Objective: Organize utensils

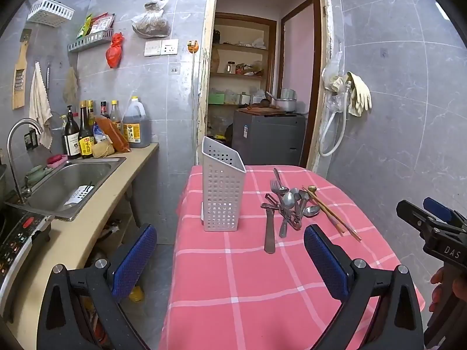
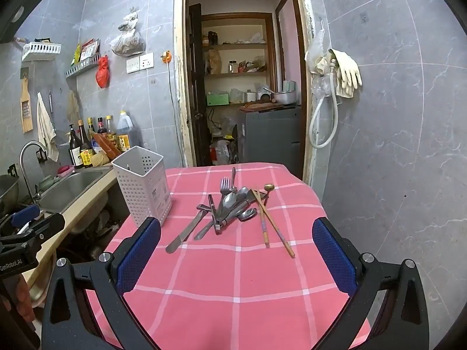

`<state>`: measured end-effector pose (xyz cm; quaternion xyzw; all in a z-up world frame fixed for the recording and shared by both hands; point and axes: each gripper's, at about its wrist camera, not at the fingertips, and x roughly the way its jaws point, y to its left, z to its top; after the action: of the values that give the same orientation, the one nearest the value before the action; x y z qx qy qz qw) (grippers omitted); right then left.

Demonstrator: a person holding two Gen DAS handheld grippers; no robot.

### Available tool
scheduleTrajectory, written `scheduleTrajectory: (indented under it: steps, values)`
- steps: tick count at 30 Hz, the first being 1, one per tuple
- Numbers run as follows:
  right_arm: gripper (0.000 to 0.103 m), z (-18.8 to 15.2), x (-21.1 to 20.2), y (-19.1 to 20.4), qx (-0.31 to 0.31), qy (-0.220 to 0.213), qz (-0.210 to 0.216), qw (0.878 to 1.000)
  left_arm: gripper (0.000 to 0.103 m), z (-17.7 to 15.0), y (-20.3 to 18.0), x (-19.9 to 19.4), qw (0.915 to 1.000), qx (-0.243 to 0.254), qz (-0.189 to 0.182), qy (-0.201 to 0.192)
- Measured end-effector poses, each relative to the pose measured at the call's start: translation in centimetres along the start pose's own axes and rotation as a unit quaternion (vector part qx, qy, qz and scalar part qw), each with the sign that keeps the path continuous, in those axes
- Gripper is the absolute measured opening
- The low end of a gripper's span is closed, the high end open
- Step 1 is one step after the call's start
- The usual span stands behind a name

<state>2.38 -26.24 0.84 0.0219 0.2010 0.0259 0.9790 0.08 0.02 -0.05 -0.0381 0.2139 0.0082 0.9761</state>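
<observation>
So the main container here is a white perforated plastic utensil holder (image 1: 223,192), standing upright on the left part of a table covered with a pink checked tablecloth (image 1: 256,285). From the right wrist view you can look down into its open top, and what shows of the inside looks bare, though the bottom is out of sight.

All the utensils are in a loose pile (image 2: 233,204) on the cloth, just right of the holder and not touching it. There's a fork (image 2: 224,185), several metal spoons (image 2: 229,199) overlapping each other, and a flat knife (image 2: 186,232) sticking out toward the camera. A pair of wooden chopsticks (image 2: 273,224) lies crossed along the right edge of the pile, with a small gold-coloured spoon (image 2: 268,188) by their far ends.

Left gripper (image 1: 230,258) is spread wide with nothing between its blue pads, hovering over the near end of the table, apart from everything. Right gripper (image 2: 236,255) is the same, jaws wide and empty, pointed at the pile from the near side.

Off to the left there's a steel sink (image 1: 74,179) in the counter with a white slotted thing lying in the basin, can't tell what it is. Behind the sink is a cluster of sauce bottles (image 1: 87,134) and a big oil jug (image 1: 134,125). Two wall baskets up top, one grey (image 1: 90,40) holding packets, one white (image 1: 50,12) whose contents I can't make out.
</observation>
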Motion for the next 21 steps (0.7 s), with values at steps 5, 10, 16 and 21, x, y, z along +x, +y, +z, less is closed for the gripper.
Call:
scheduleTrajectory:
  steps: [5, 10, 16, 21]
  values:
    - [0.102, 0.2, -0.1, 0.0, 0.0, 0.001, 0.0, 1.0, 0.102, -0.4, -0.9, 0.3, 1.0, 0.0, 0.001, -0.001]
    - [0.102, -0.1, 0.3, 0.2, 0.0, 0.002, 0.0, 1.0, 0.102, -0.4, -0.9, 0.3, 1.0, 0.0, 0.0, -0.001]
    - [0.102, -0.3, 0.4, 0.5, 0.0, 0.004, -0.001, 1.0, 0.102, -0.5, -0.9, 0.1, 1.0, -0.001, -0.001, 0.0]
    - [0.102, -0.3, 0.5, 0.4, 0.0, 0.004, -0.001, 1.0, 0.102, -0.7, -0.7, 0.9, 1.0, 0.0, -0.004, 0.002]
